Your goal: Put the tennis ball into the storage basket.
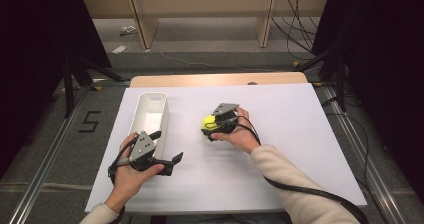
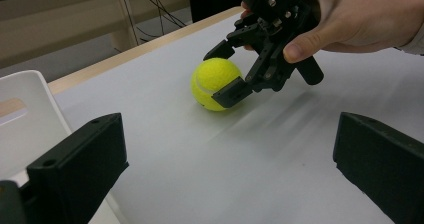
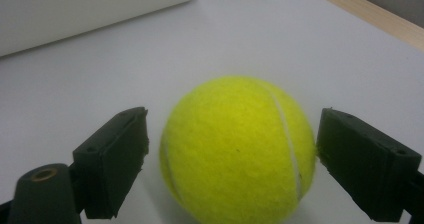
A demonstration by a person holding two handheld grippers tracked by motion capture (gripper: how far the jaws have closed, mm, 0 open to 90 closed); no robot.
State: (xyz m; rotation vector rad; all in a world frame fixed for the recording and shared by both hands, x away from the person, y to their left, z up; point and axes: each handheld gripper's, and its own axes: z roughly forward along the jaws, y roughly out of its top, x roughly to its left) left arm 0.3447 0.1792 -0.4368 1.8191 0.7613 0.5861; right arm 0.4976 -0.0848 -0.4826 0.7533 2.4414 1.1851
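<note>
Yellow felt ball (image 3: 239,146) near mid-desk (image 1: 280,149), flanked by right tongs (image 1: 210,129) — parted, not yet clamped. Light, springy, grippy but apt to roll; best pinched across widest girth. Left tongs (image 1: 167,165) agape, idle, beside white bin (image 1: 150,115).

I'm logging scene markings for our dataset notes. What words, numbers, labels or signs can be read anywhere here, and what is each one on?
"5": a dark numeral marked on the floor left of the table, in the high view.
Ball: no brand or print readable, just its white seam.
Bin: no text.
Left gripper and right gripper: no readable label.
</note>
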